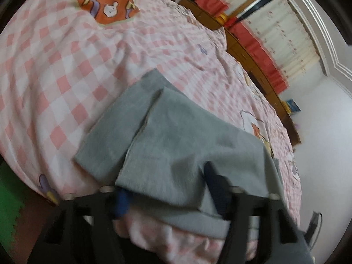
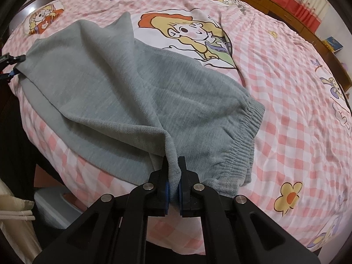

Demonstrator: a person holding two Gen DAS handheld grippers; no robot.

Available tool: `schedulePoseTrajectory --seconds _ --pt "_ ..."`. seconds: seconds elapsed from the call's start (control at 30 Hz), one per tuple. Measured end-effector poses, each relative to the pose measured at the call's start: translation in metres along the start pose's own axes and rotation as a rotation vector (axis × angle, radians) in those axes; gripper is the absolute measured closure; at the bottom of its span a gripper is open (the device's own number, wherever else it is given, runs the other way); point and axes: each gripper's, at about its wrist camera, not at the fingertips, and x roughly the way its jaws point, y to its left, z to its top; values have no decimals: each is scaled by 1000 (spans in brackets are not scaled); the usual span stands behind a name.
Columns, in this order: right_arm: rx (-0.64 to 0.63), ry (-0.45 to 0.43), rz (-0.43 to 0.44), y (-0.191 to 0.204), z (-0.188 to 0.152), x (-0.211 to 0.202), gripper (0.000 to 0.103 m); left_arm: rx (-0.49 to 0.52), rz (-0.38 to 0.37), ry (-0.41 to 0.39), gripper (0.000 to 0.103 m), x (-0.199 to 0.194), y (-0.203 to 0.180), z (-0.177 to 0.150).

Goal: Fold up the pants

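Grey pants (image 2: 105, 83) lie on the near part of a bed under a pink checked cover (image 2: 286, 88), with the elastic waistband (image 2: 244, 140) at the right. My right gripper (image 2: 173, 176) is shut on a raised fold of the pants near the waistband. In the left wrist view the pant legs (image 1: 176, 132) lie doubled over each other. My left gripper (image 1: 166, 180) stands open at the leg end, one finger under the cloth edge and the other on top. The same gripper (image 2: 8, 66) shows at the far left of the right wrist view, at the cloth corner.
Wooden furniture (image 1: 248, 50) and red and cream curtains (image 1: 275, 39) run along the far side of the bed. A blue book (image 2: 333, 43) rests on the wood. A white bin (image 2: 50, 206) and a green foam mat (image 1: 8, 198) sit on the floor on the near side.
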Motion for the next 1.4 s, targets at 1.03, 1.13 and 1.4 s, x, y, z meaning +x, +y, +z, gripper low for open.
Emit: schedulePoseTrajectory --seconds 1.03,1.13,1.4 --pt "-129 119 -45 14 -11 -21 69 249 147 22 67 -13 10 9" --pt "-165 133 -50 9 -2 -36 69 252 174 1 67 -25 13 16" --pt "-245 70 -34 15 56 -52 69 311 200 -48 56 -39 1 40"
